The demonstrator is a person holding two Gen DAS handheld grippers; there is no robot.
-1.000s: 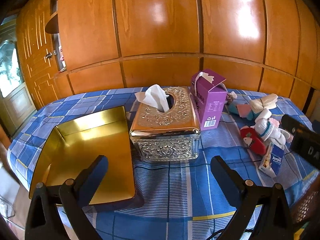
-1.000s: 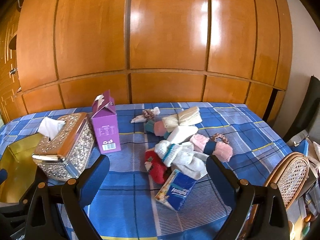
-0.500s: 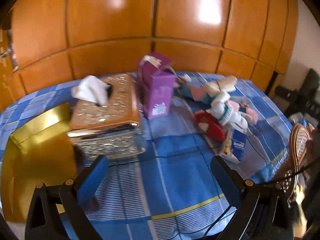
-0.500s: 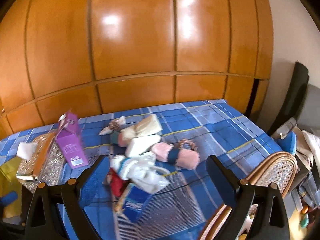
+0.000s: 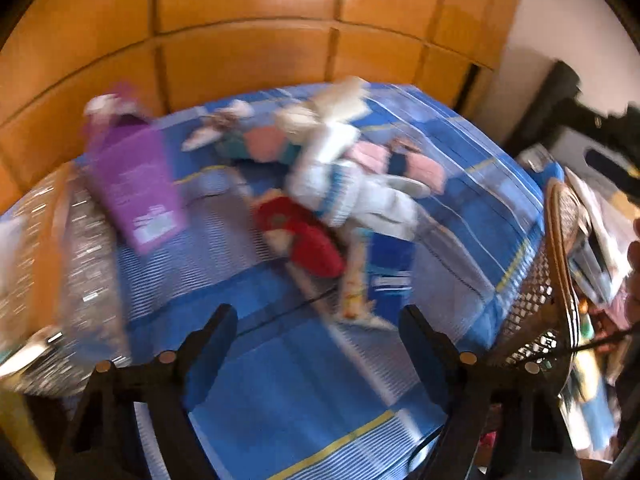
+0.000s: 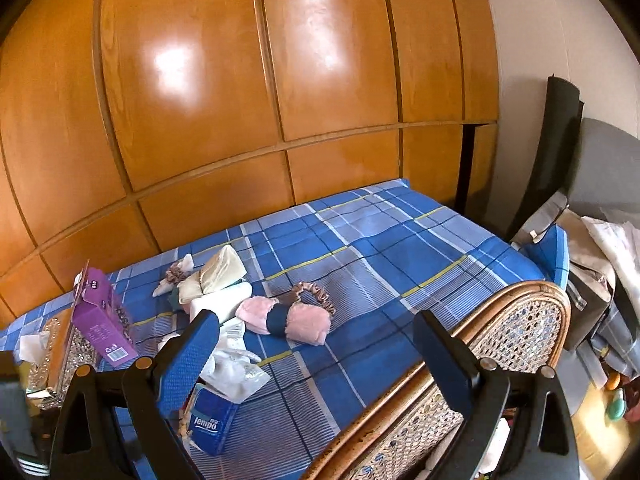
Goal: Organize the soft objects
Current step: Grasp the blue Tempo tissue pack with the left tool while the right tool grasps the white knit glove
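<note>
A heap of soft things lies on the blue plaid table: a pink roll with a dark band (image 6: 288,320), a cream roll (image 6: 218,276), a brown scrunchie (image 6: 314,294), white socks (image 6: 232,368) and a red sock (image 5: 304,236). In the blurred left wrist view the white socks (image 5: 344,192) lie mid-frame. My left gripper (image 5: 316,340) is open and empty above the cloth in front of the heap. My right gripper (image 6: 316,344) is open and empty, right of the heap, over the table's edge.
A purple carton (image 6: 102,316) and an ornate tissue box (image 6: 56,348) stand at the left. A blue Tempo tissue pack (image 6: 212,420) lies near the front. A wicker chair back (image 6: 516,328) stands against the table's right side. Wooden panels line the back wall.
Both grippers have swung to the right. The gold tray has left the left wrist view and the sock heap is now at its centre. Both stay open.
</note>
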